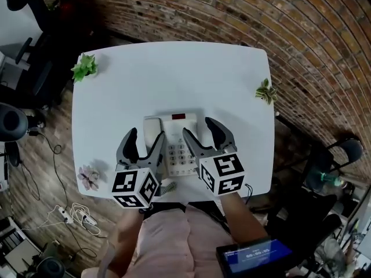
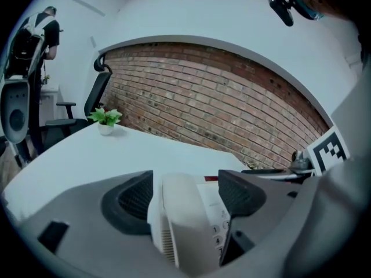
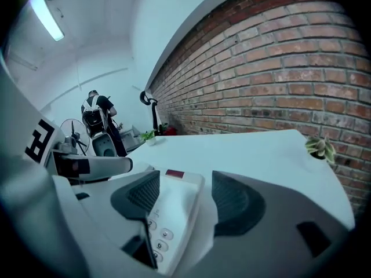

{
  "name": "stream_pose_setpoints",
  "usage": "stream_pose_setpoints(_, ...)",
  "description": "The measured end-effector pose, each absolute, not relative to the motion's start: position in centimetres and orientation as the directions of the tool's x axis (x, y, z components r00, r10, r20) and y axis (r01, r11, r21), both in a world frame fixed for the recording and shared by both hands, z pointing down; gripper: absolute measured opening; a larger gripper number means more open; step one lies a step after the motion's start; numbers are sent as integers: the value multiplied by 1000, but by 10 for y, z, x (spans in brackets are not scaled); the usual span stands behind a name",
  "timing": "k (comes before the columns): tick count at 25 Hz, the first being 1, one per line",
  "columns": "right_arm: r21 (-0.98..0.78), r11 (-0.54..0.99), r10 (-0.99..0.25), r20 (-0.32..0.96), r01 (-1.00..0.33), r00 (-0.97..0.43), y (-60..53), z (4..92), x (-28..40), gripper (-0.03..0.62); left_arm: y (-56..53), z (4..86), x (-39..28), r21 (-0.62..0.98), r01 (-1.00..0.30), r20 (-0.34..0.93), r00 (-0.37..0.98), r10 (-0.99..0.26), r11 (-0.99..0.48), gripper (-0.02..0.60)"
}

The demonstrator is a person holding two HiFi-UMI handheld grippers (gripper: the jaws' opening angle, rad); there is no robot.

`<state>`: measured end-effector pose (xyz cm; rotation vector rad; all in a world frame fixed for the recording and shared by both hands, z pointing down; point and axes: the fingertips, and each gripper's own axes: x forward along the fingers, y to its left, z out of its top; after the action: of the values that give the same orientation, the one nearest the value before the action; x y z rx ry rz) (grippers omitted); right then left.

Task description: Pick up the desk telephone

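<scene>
1. We're on the approach: the phone [image 1: 177,146] sits near the front of the surface [image 1: 174,74], not yet lifted.
2. The left gripper [image 1: 146,136] straddles the handset [image 2: 179,225], jaws spread wide and gripping nothing.
3. The right gripper [image 1: 199,128] straddles the phone's right edge, jaws likewise released.
4. Next, we reckon: settle both around the body, squeeze evenly, then lift.

Desk telephone [image 1: 177,141] on table [image 1: 174,74], centre, near front edge. Left hand-held gripper [image 1: 146,133] straddles handset [image 1: 152,123] on telephone's left side. Right hand-held gripper [image 1: 198,126] straddles telephone's right side. First plant [image 1: 85,67] at far-left corner, second plant [image 1: 266,90] at right edge, third plant [image 1: 89,177] at near-left edge. Brick wall [image 1: 232,16] behind table.
</scene>
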<state>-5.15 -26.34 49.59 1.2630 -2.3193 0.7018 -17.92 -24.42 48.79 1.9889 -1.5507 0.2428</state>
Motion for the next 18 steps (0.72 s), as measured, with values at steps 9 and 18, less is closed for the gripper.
stream_pose_setpoints(9,-335,440,-546,637,-833,-544,-251,547,-67,314,-236,546,-168,490,-860,556,436,-708,-144,385)
stream_pose_setpoints(18,-466,412,-488,613,-783,-622,-251,555,-72,307,-236,560,-154,656,-743,537,582,-611,-131,390)
